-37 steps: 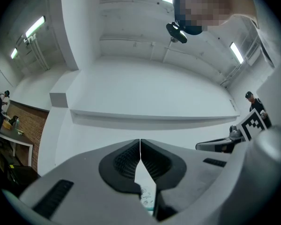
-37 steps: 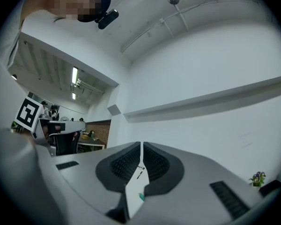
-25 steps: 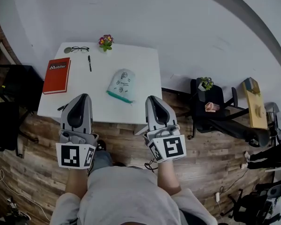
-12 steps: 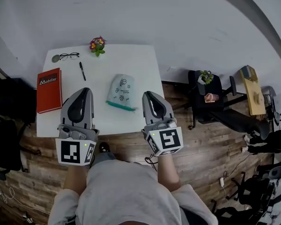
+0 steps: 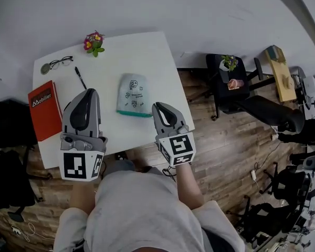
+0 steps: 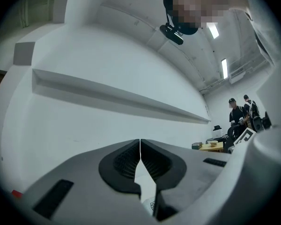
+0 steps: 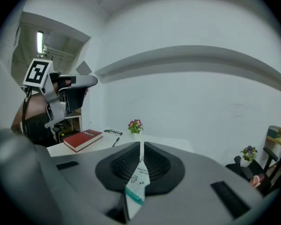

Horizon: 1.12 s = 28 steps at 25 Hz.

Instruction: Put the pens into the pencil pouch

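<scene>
In the right gripper view the pale printed fabric pouch with a teal edge shows only as a thin strip in the gap below the meeting tips of the right tongs; the grey jaws hide the rest. Its print is too small to read. In the head view the left tongs cover the near left part of the white table.

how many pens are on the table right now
1. The black pen lies on the white table near the glasses; another may be hidden under the left gripper.
</scene>
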Each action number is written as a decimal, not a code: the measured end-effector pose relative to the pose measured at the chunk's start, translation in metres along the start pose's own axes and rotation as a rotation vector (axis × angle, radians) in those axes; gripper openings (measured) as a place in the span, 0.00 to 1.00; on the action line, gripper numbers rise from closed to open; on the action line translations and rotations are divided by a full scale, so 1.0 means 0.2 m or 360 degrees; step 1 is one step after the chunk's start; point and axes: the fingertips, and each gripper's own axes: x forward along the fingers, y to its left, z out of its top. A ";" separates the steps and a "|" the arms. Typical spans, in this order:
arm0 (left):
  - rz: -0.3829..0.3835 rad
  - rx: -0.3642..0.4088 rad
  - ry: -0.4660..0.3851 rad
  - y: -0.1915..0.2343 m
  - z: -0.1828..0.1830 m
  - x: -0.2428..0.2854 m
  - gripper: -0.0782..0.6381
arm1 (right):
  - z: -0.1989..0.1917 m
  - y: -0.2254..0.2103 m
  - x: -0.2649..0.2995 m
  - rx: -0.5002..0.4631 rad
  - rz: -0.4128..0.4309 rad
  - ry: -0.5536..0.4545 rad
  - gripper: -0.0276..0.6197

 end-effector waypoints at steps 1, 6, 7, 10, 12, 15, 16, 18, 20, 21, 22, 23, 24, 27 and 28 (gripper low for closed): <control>-0.0015 -0.0012 0.0012 0.01 -0.02 0.02 0.15 | -0.05 0.00 0.02 0.0008 -0.0007 0.0043 0.10; -0.0072 -0.0056 0.0063 0.05 -0.13 0.10 0.15 | -0.25 0.01 0.09 0.0008 -0.0014 0.0226 0.10; -0.0083 -0.0062 0.0074 0.05 -0.15 0.11 0.15 | -0.28 0.02 0.10 0.0005 -0.0013 0.0260 0.10; -0.0111 -0.0083 0.0105 0.06 -0.20 0.14 0.15 | -0.40 0.03 0.13 0.0003 -0.0005 0.0369 0.10; -0.0125 -0.0098 0.0123 0.07 -0.23 0.15 0.15 | -0.49 0.04 0.15 -0.0004 0.0018 0.0452 0.10; -0.0141 -0.0107 0.0148 0.08 -0.28 0.17 0.15 | -0.60 0.07 0.16 -0.0081 0.0072 0.0561 0.11; -0.0146 -0.0108 0.0155 0.08 -0.29 0.17 0.15 | -0.63 0.08 0.17 -0.0130 0.0098 0.0593 0.12; -0.0155 -0.0110 0.0166 0.09 -0.30 0.18 0.15 | -0.68 0.10 0.18 -0.0247 0.0154 0.0657 0.18; -0.0159 -0.0113 0.0175 0.09 -0.32 0.19 0.15 | -0.72 0.11 0.20 -0.0359 0.0207 0.0718 0.23; -0.0159 -0.0115 0.0180 0.10 -0.33 0.19 0.15 | -0.74 0.11 0.21 -0.0411 0.0231 0.0743 0.24; -0.0159 -0.0116 0.0184 0.10 -0.33 0.19 0.15 | -0.76 0.11 0.22 -0.0459 0.0254 0.0766 0.24; -0.0158 -0.0117 0.0188 0.10 -0.34 0.19 0.15 | -0.77 0.11 0.22 -0.0504 0.0274 0.0787 0.25; -0.0157 -0.0116 0.0193 0.11 -0.34 0.19 0.15 | -0.79 0.11 0.23 -0.0546 0.0293 0.0807 0.25; -0.0149 -0.0115 0.0208 0.13 -0.36 0.19 0.15 | -0.83 0.12 0.26 -0.0669 0.0347 0.0867 0.25; -0.0144 -0.0115 0.0211 0.14 -0.36 0.19 0.15 | -0.84 0.12 0.27 -0.0710 0.0364 0.0885 0.25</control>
